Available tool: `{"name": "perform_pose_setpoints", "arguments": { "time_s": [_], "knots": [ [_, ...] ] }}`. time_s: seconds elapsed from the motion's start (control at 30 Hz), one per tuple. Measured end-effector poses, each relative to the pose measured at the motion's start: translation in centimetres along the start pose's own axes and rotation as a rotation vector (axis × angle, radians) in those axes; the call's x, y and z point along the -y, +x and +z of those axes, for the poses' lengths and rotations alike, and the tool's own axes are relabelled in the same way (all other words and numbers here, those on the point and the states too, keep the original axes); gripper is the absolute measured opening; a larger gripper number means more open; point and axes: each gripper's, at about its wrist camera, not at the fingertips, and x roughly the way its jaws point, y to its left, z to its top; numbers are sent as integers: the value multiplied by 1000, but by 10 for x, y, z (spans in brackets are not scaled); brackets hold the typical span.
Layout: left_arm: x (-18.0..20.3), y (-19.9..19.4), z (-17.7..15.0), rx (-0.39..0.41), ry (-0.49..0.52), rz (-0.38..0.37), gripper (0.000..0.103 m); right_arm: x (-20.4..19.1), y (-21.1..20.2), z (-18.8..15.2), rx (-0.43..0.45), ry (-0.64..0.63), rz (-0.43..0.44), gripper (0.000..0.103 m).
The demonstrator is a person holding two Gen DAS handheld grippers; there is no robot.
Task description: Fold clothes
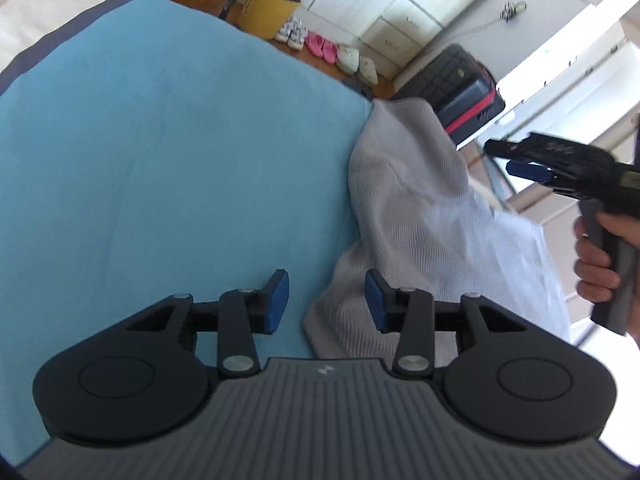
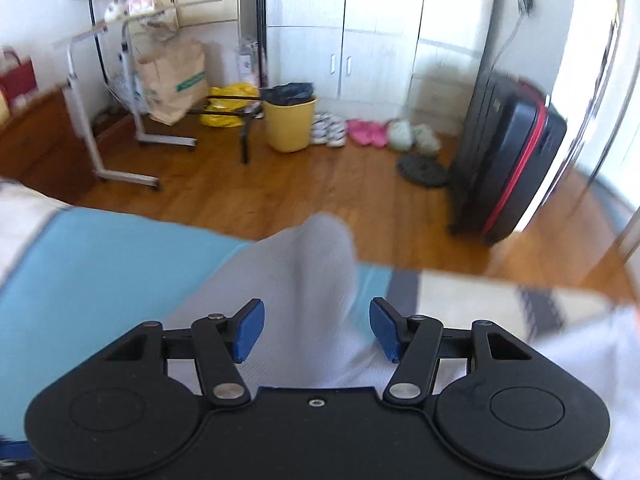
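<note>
Both grippers fill the near edge of their views. Seen from its own camera, the left gripper (image 1: 326, 306) has its jaws wide, nothing between the blue pads (image 1: 276, 302); it hangs over the seam where cloth meets sheet. From its own camera, the right gripper (image 2: 316, 330) also has its jaws wide and empty, above the cloth. In the left view that gripper sits at 3 o'clock, held by a hand (image 1: 600, 256), clear of the fabric.

Largest in sight is the bed, covered by a light blue sheet (image 1: 168, 152) that spreads from 6 to 11 o'clock in the left view, with a dark border and cream bedding (image 1: 44, 4) beyond it at 10 o'clock. On the sheet lies the task's thing, a pale grey ribbed garment (image 1: 404, 216), bunched and rumpled near the bed's edge, running from centre toward 4 o'clock. In the right view it rises in a blurred fold (image 2: 316, 264) straight ahead of the jaws.

Past the bed is a wooden floor (image 2: 304, 188). White wardrobes (image 2: 376, 40) stand at 12 o'clock. A black suitcase (image 2: 512, 152) with a red stripe stands upright at 2 o'clock. A metal-legged stand (image 2: 116, 92) and a brown paper bag (image 2: 176, 80) are at 10 o'clock. A yellow bin (image 2: 290, 122) lined with a dark bag is near centre, with white shoes (image 2: 330, 130), pink slippers (image 2: 366, 132) and pale slippers (image 2: 412, 134) in a row to its right.
</note>
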Motion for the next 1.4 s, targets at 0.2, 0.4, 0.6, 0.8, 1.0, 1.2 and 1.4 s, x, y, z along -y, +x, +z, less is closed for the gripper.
{"name": "perform_pose_setpoints", "arguments": {
  "time_s": [0.2,0.4,0.6,0.8,1.0,1.2,1.4],
  "knots": [
    [3,-23,-22,-49,23,18,41,-25,-36,-48,-38,43,176,64],
    [-3,-45,-51,-91,-10,-27,41,-58,-120,-139,-56,-144,275,63],
    [-13,-67,-83,-129,-63,-96,41,-102,-183,-234,-73,-281,262,63],
    [-23,-89,-115,-167,-117,-165,41,-166,-190,-286,-120,-568,235,63],
    [-36,-98,-112,-84,-158,-188,41,-187,-157,-282,-91,-708,104,8],
    [-39,-89,-96,-38,-151,-163,44,-120,-168,-238,-49,-309,116,6],
    [-19,-63,-75,-13,-70,-130,47,-86,-165,-233,-33,-261,36,6]
  ]
}}
